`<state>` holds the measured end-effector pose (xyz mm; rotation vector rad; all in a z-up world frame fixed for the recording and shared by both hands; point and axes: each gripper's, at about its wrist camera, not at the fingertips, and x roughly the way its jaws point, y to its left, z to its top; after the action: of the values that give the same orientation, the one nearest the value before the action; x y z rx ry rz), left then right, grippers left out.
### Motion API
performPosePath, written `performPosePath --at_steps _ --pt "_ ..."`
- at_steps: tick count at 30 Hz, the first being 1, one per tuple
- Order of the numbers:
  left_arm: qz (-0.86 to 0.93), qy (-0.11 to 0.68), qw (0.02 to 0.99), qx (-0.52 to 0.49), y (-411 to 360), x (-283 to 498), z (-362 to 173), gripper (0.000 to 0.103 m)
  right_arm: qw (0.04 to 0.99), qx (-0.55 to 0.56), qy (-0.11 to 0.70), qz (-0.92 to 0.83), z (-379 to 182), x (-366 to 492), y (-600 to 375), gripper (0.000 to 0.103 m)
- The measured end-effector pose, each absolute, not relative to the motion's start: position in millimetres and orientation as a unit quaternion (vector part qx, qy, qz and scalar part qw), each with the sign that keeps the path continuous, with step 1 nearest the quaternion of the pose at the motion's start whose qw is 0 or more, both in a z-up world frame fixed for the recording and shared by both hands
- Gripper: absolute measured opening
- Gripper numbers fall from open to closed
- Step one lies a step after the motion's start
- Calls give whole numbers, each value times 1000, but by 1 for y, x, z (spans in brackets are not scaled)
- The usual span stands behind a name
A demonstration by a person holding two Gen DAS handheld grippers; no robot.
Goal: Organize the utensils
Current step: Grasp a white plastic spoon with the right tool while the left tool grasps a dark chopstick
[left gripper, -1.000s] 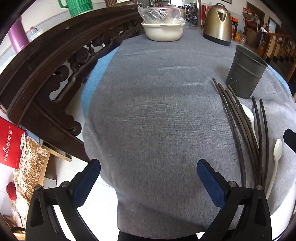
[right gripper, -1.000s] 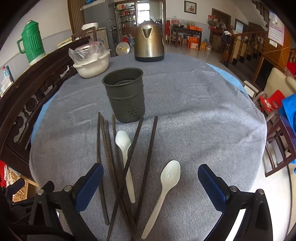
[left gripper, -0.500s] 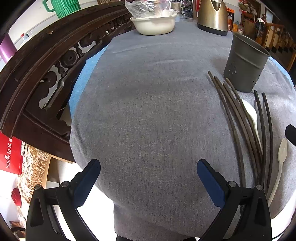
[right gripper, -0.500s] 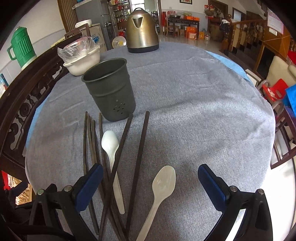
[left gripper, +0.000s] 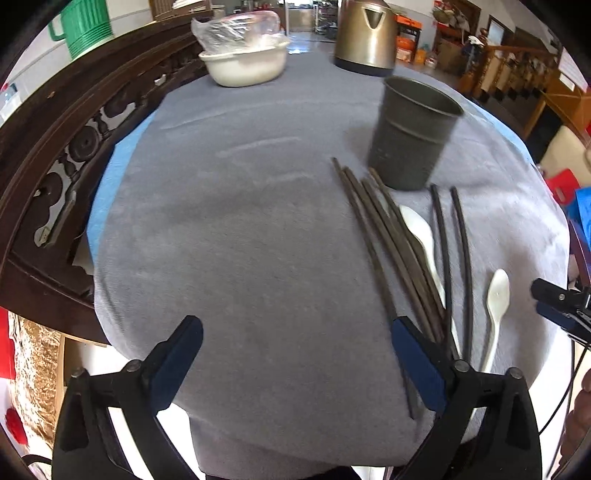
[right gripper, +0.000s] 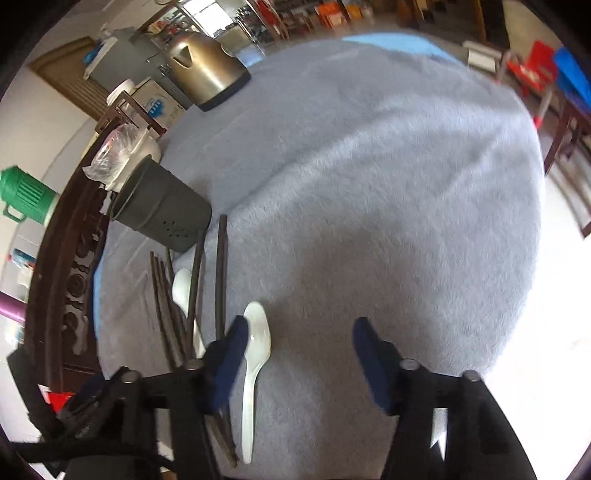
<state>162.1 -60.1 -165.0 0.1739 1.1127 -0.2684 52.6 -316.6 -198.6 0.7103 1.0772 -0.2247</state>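
A dark grey utensil cup (left gripper: 412, 138) stands upright on the grey cloth. In front of it lie several dark chopsticks (left gripper: 388, 251) in a loose fan and two white spoons: one (left gripper: 421, 236) among the chopsticks, one (left gripper: 496, 306) to their right. My left gripper (left gripper: 295, 354) is open and empty, low over the cloth left of the chopsticks. My right gripper (right gripper: 299, 347) is open and tilted, its left finger (right gripper: 231, 354) beside the right spoon (right gripper: 255, 354). The cup (right gripper: 162, 210) and chopsticks (right gripper: 192, 295) lie to its left.
A gold kettle (left gripper: 365, 35) and a white bowl with plastic wrap (left gripper: 245, 61) stand at the table's far side. A dark carved wooden chair back (left gripper: 59, 147) runs along the left edge. A green jug (left gripper: 86, 26) stands beyond it. The right gripper's tip (left gripper: 554, 306) shows at right.
Both grippers have moved forward over the table. The right gripper has tilted clockwise and come down close to the right spoon. The left view has swung right toward the chopsticks.
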Motion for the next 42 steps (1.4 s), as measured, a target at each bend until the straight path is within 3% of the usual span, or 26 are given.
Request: performPosePath --at_steps 2,8,15,16,18,19,22,30,32,37,42 --pt "-131 533 832 80 -61 160 -167 81 786 338 512 -78 -203 55 -311 54" --pt "-128 542 828 71 -58 170 -169 68 789 308 529 -63 -213 68 -292 54" --pt "-142 533 830 81 -68 184 -158 68 799 222 552 -80 -218 93 -263 52" --pt "-146 534 829 81 -70 186 -156 68 802 209 552 -86 -218 94 -259 41" --pt "-159 538 824 80 -77 192 -154 68 807 182 554 -91 -219 96 -253 33" --pt "-164 538 823 81 -80 194 -152 68 810 174 552 -91 -220 97 -250 22" --pt "-184 534 820 94 -99 202 -150 68 816 164 546 -92 -223 95 -250 10" --pt "-235 529 802 149 -160 225 -157 67 820 214 519 -113 -226 75 -295 7" --pt "-241 530 797 159 -173 229 -160 54 819 229 512 -118 -224 68 -308 7" --pt "-246 536 786 183 -196 234 -171 39 813 275 501 -116 -223 61 -334 5" --pt "-239 551 777 191 -206 237 -183 35 815 282 495 -104 -224 58 -338 5"
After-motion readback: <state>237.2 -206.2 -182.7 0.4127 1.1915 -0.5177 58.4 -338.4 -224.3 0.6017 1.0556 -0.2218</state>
